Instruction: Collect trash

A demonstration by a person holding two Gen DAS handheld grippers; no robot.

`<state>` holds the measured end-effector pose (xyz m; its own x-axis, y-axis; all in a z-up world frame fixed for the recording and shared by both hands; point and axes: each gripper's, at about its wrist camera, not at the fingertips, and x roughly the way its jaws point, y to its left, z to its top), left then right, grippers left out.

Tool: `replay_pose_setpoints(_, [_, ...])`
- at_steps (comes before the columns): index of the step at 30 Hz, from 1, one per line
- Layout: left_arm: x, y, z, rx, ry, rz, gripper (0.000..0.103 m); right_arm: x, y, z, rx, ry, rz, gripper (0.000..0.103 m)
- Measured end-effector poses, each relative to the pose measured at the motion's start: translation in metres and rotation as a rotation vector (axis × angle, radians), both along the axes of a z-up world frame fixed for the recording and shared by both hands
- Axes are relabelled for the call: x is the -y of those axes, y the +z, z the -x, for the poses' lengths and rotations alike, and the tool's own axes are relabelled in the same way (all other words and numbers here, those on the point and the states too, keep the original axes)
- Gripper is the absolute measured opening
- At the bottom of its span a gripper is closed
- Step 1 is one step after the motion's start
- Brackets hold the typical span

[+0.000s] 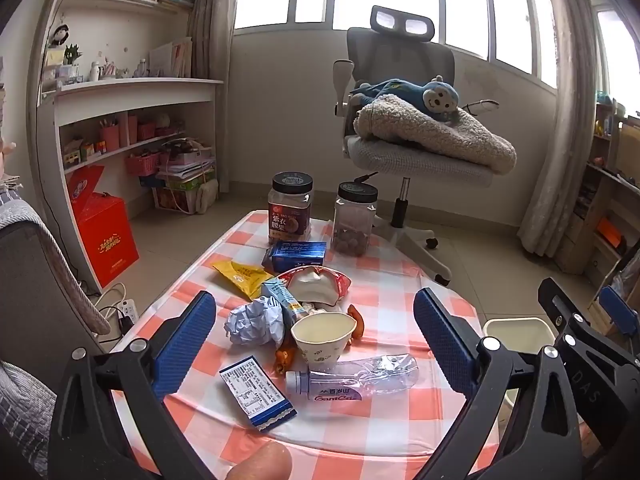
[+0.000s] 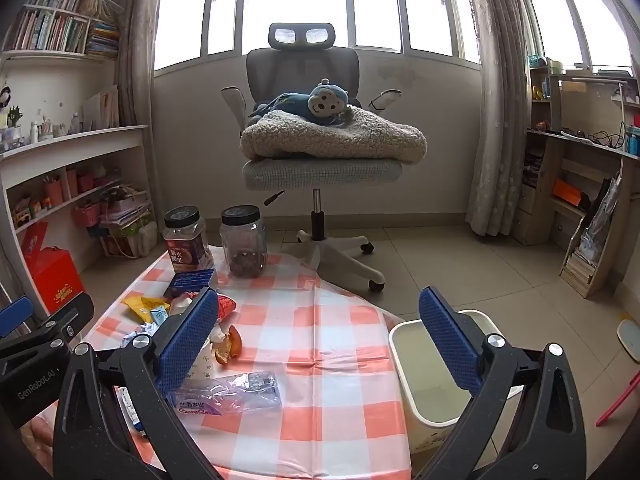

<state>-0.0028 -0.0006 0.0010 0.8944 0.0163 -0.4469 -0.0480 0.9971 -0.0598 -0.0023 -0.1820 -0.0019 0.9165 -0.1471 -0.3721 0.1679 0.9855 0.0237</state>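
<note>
With both the left gripper [image 1: 316,336] and right gripper [image 2: 320,340] spread wide and empty, collecting looks barely begun: the crushed bottle [image 1: 352,378] lies nearest, at six o'clock on the checked surface [image 1: 392,288], needing a closing pinch before the probably empty bin [image 2: 420,384].

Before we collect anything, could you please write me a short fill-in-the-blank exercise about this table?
1. The tablecloth is checked in white and ____.
2. Both jars at the table's far edge have ____ lids.
3. The crushed plastic bottle lies on its ____.
4. The white bin stands on the ____ beside the table.

Missing words: orange; black; side; floor
</note>
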Motion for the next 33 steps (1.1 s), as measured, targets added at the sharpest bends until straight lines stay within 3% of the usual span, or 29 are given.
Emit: replay_pose_setpoints(33, [-0.005, -0.013, -0.005, -0.036, 0.012, 0.012, 0.096, 0.001, -0.001, -0.001, -0.003, 0.003, -0.002, 0.096])
